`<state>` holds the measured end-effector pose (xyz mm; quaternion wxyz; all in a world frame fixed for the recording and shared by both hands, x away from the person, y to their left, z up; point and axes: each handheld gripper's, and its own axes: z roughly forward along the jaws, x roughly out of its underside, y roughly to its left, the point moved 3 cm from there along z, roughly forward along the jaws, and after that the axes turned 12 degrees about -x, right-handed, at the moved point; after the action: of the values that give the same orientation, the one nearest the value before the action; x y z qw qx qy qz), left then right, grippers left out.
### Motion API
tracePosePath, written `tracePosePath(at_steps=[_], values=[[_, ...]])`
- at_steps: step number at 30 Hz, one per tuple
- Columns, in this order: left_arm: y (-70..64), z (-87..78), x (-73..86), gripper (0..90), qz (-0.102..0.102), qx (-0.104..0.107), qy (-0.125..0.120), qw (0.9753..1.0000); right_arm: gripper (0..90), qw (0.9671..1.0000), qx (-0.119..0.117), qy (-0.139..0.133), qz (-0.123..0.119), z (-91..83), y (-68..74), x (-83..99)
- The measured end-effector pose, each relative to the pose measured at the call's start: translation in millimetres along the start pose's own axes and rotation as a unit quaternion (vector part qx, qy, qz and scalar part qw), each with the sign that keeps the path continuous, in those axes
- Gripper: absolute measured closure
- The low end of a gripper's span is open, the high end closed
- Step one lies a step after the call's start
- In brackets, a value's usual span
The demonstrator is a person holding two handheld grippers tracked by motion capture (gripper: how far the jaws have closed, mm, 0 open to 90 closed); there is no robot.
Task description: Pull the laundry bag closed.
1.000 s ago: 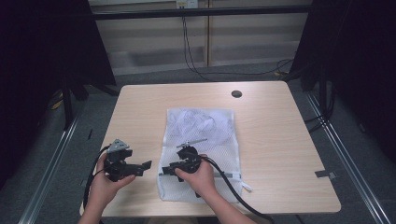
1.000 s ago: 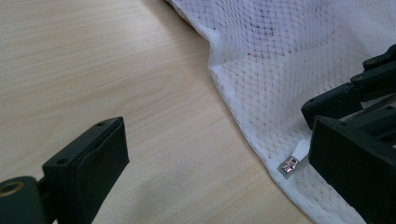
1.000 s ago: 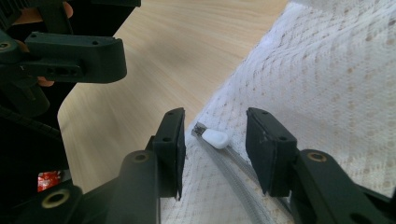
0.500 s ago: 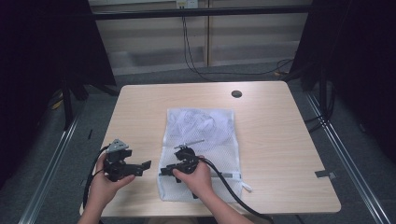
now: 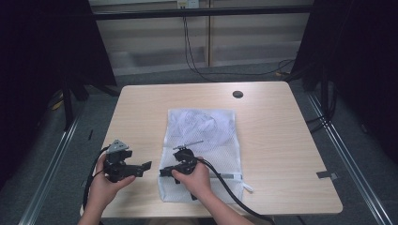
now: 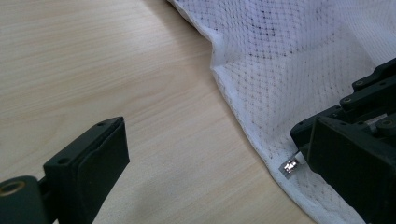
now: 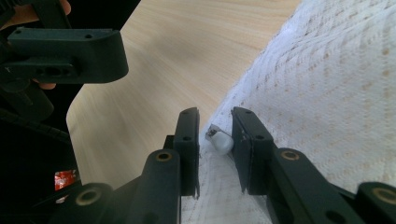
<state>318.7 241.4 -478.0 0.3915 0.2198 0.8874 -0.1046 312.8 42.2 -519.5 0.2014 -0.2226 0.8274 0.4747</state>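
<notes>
White mesh laundry bag [image 5: 202, 140] lying flat at centre of the high view on the pale wooden table [image 5: 272, 140], patterned clothing inside. Right gripper [image 7: 215, 140] at the bag's left edge, jaws narrowly apart around the small silver zipper pull [image 7: 219, 140], not yet clamped. Left gripper [image 5: 143, 168] wide apart, hovering beside. Zipper work apparently just starting; pull along the edge probably left to do.
</notes>
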Motion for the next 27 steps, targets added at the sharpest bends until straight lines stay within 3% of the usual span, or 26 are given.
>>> tracePosePath(at_steps=[3, 20, 27], values=[[0.5, 0.2, 0.6, 5.0, 0.001, -0.002, 0.001, 1.0, 75.2, 0.9999, -0.003, 0.005, 0.01, 2.2, 0.4, 0.7], [2.6, -2.3, 2.5, 5.2, -0.003, -0.005, 0.0, 1.0, 83.8, 0.9997, 0.014, 0.012, 0.014, 9.7, -2.4, 1.8], [3.7, -3.4, 2.2, 5.2, -0.004, -0.002, -0.001, 1.0, 85.5, 0.9996, 0.006, 0.013, 0.023, 6.9, -0.6, 0.8]])
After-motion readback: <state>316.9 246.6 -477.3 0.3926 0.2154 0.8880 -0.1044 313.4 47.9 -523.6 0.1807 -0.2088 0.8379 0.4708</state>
